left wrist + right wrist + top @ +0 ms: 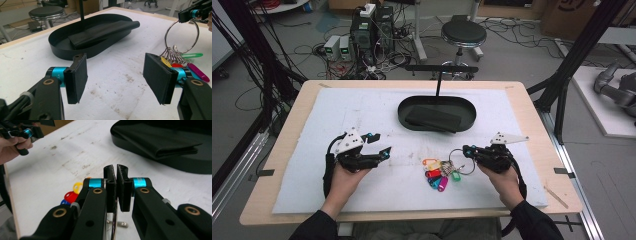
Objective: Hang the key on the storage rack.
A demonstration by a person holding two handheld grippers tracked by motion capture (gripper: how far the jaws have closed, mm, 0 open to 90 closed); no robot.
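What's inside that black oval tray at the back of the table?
A flat, folded black item lies in the black oval tray, one end resting on the rim in the left gripper view. A thin black post rises from it. The tray floor under the item is hidden.

A lab — computer towers (372,27), tangled floor cables (312,50), black rig frame (579,50).

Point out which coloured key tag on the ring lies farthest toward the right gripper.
The green tag: it sticks out on the bunch's right side, nearest the right gripper; the others lie left of it.
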